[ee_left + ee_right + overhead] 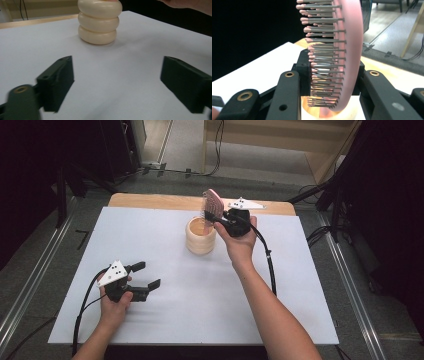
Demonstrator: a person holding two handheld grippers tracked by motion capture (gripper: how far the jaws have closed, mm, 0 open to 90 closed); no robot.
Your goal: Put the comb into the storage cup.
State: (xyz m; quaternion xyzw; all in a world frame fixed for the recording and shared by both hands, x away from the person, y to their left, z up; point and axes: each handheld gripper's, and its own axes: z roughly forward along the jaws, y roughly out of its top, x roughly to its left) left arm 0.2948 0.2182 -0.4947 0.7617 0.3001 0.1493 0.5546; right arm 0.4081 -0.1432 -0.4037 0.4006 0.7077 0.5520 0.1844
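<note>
The right tongs (pixel 223 221) are clamped on a pink hairbrush (pixel 214 204), held just above the rim of a cream ribbed cup (pixel 200 236) that stands upright on the white tabletop (pixel 200 290), a little toward twelve o'clock of its centre. In the high view the brush's long axis slants, its head up toward eleven o'clock and its bristles (pixel 324 57) facing nine o'clock. The left tongs (pixel 146 275) rest with jaws spread wide and nothing between them, near seven o'clock of the tabletop, well apart from the cup, pointing toward it.
</note>
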